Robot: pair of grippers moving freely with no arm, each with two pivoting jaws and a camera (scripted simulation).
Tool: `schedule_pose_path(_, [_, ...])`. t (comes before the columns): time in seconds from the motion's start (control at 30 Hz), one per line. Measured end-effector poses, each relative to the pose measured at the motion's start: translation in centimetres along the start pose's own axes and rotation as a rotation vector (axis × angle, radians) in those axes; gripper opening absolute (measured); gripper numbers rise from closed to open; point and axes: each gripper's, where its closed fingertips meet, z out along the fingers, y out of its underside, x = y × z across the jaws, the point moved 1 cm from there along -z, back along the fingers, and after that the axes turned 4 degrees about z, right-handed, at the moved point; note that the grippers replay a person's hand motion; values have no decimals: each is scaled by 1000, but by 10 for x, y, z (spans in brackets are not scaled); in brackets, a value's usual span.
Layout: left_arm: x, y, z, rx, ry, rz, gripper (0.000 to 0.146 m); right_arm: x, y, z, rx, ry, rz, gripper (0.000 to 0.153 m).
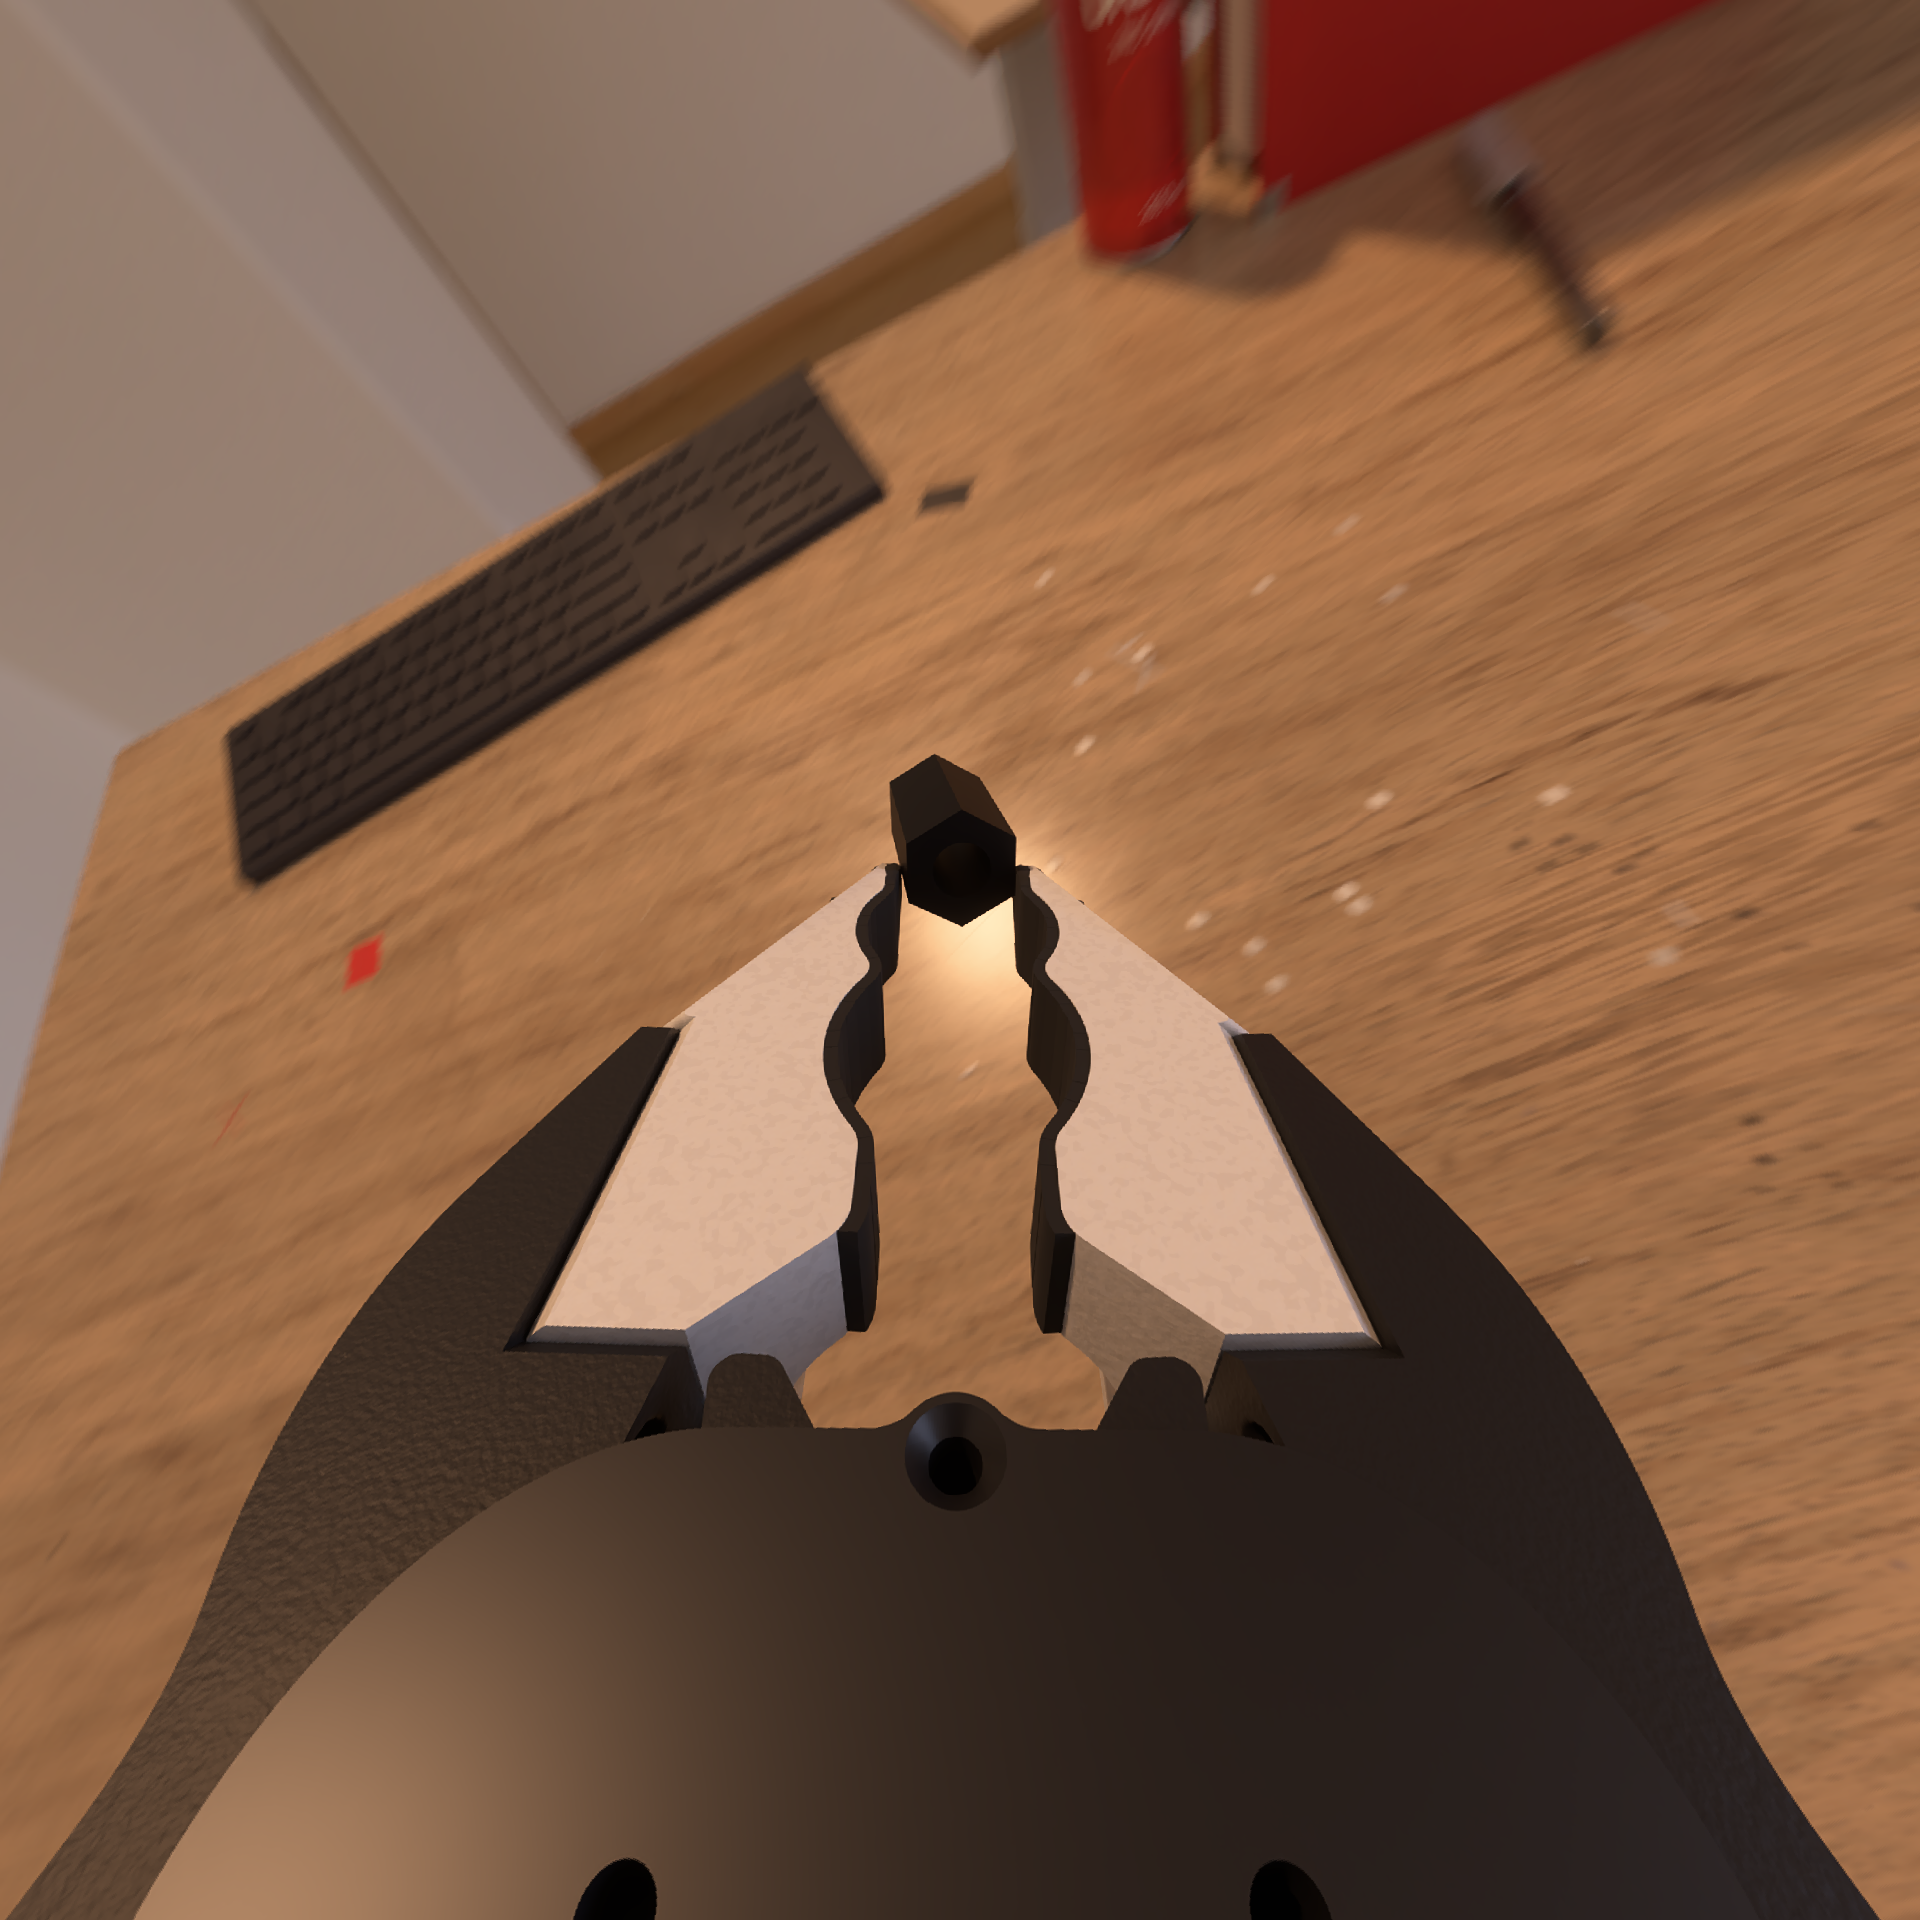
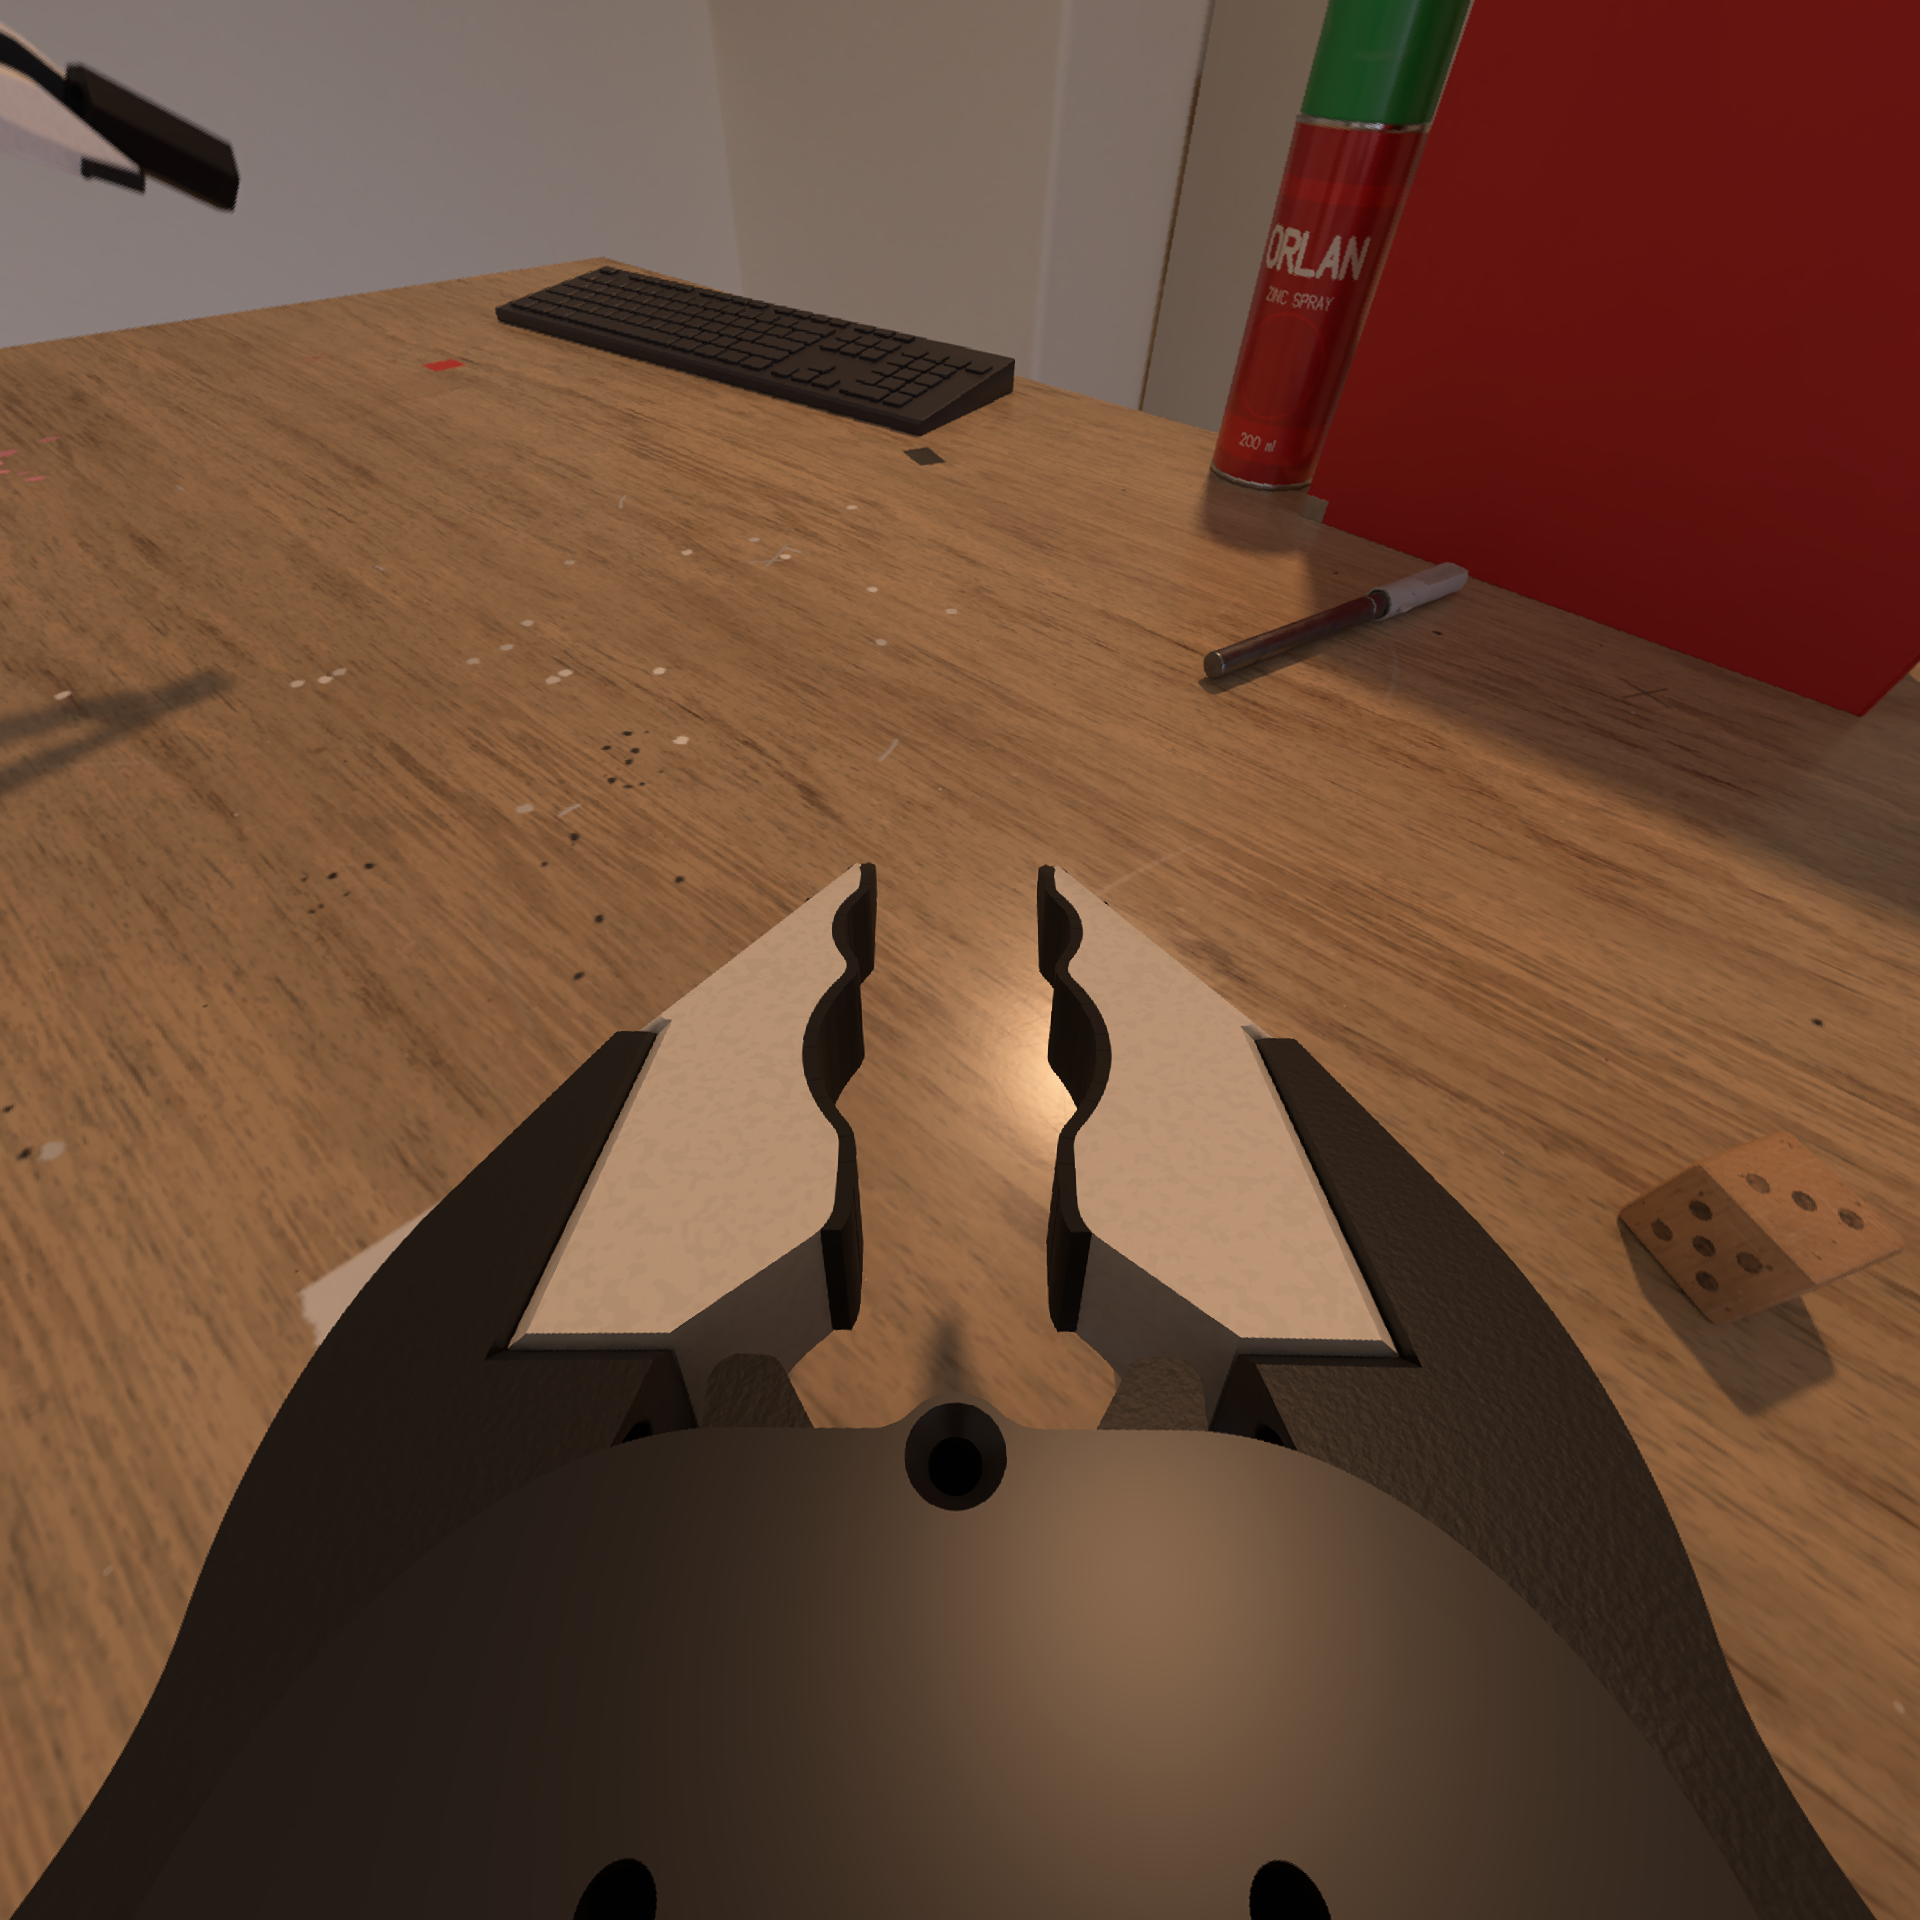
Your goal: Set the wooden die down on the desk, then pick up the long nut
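Observation:
My left gripper (image 1: 956,883) is shut on the long nut (image 1: 951,842), a black hexagonal piece pinched at the fingertips and held above the wooden desk (image 1: 1351,935). My right gripper (image 2: 956,883) is open and empty, low over the desk (image 2: 520,831). The wooden die (image 2: 1756,1231) lies on the desk to the right of my right gripper, apart from it, with dotted faces showing. The left gripper's fingers (image 2: 156,145) show at the top left of the right wrist view, high above the desk.
A black keyboard (image 2: 769,343) (image 1: 540,623) lies at the desk's far edge. A red spray can (image 2: 1309,312) stands by a red box (image 2: 1662,364). A pen (image 2: 1330,618) lies in front of the box. A small red mark (image 2: 444,365) is on the desk.

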Motion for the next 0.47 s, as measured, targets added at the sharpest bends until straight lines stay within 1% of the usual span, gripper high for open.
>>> schedule_pose_path(0.07, [19,-21,-2,112,89,-4,21,-1,-2,3,7,-14,-9,31])
schedule_pose_path(0.1, [32,-33,-3,176,168,-16,21,-1,-5,6,15,-27,-23,31])
schedule_pose_path(0.17, [61,-59,-9,330,389,-65,21,-4,-16,12,41,-79,-57,31])
schedule_pose_path(0.23, [91,-83,-17,464,687,-159,21,-13,-31,19,78,-202,-42,31])
schedule_pose_path(0.27, [102,-94,-21,522,828,-211,21,-19,-38,22,89,-287,18,31])
schedule_pose_path(0.3, [113,-102,-23,565,958,-256,21,-29,-46,25,83,-400,111,31])
schedule_pose_path(0.33, [124,-108,-23,589,1074,-294,21,-40,-53,27,63,-544,217,31])
schedule_pose_path(0.37, [133,-113,-22,601,1160,-323,21,-49,-60,29,49,-670,308,31])
schedule_pose_path(0.4, [142,-116,-20,602,1239,-345,21,-56,-68,31,63,-757,371,31])
schedule_pose_path(0.47, [159,-120,-15,589,1363,-377,21,-64,-77,37,108,-829,419,32])
